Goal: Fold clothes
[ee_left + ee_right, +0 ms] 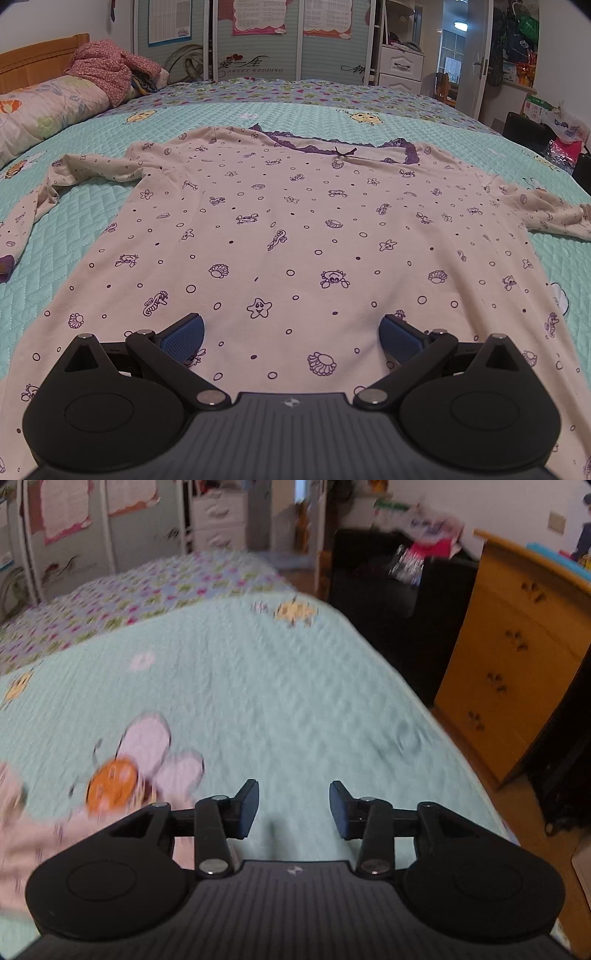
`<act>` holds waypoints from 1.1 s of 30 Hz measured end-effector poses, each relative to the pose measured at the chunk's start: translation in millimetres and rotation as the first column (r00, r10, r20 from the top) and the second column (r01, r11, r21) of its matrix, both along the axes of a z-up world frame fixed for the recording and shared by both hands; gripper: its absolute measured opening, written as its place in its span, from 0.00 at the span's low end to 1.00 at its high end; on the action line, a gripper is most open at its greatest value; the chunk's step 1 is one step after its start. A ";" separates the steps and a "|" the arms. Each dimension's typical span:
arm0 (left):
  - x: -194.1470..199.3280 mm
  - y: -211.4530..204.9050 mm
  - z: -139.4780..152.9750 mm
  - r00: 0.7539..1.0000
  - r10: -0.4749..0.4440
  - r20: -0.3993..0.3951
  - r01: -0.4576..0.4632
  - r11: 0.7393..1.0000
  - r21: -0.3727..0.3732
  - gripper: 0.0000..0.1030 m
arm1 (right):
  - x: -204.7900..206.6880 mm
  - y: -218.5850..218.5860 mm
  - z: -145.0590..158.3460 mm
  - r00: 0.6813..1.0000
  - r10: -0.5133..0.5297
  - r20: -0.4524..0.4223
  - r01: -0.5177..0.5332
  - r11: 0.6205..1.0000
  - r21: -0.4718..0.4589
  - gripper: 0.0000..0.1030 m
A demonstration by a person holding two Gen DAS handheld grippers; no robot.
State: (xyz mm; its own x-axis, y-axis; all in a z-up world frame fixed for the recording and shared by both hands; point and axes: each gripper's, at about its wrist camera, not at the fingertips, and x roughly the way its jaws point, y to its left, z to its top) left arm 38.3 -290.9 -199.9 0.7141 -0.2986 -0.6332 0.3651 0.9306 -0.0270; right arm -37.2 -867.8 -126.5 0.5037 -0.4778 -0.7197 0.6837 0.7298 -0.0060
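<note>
Garment: a cream long-sleeved pyjama top (295,236) printed with small purple crabs, shells, starfish and seahorses lies spread flat, front up, on the bed.
Neckline: purple lace trim (400,147) runs along the collar at the far end, with a small dark bow (345,150) at its middle.
Sleeves: the left sleeve (40,195) trails out bent and rumpled toward the pillow side, and the right sleeve (550,218) stretches out toward the room side.
Bed cover: a quilted mint bedspread (92,229) with cartoon patches lies under the top; a floral strip of it crosses the far part of the bed.
Left gripper (291,338): it hangs over the hem end of the top with its jaws spread wide, blue pads (184,334) on either side and only flat cloth showing between them; it grips nothing.
Right gripper (293,808): its jaws stand apart over bare bedspread (258,686) near the bed's edge, with nothing between them; this view is blurred.
Top seen from the right: a blurred pale edge of the pyjama top (33,830) shows at the lower left, beside and behind that gripper, apart from its pads (247,808).
Bed head side: a floral pillow (48,110) and a bundled red patterned garment (110,70) sit by the wooden headboard (33,62).
Surroundings: a wardrobe with posters (258,40) stands past the bed, and a wooden cabinet (517,657) stands beside it.
</note>
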 end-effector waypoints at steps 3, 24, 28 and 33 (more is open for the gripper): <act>0.0 -0.6 0.0 1.000 0.001 0.000 -0.001 1.000 0.003 1.00 | -17.4 17.9 -1.0 0.994 0.083 -0.069 -0.084 0.996 -0.015 0.60; 0.2 -1.3 0.0 1.000 0.003 0.000 -0.003 1.000 0.003 1.00 | -14.1 -16.8 24.9 0.995 -0.091 0.028 0.092 0.995 -0.034 0.51; 0.2 -1.2 0.0 1.000 0.003 0.000 -0.003 1.000 0.004 1.00 | -26.2 8.2 13.4 0.999 -0.008 -0.037 0.002 0.986 -0.167 0.52; 0.3 -1.6 0.0 1.000 0.005 0.001 -0.005 1.000 0.007 1.00 | -23.0 53.7 -24.7 0.918 0.189 -0.348 -0.329 0.854 -0.402 0.53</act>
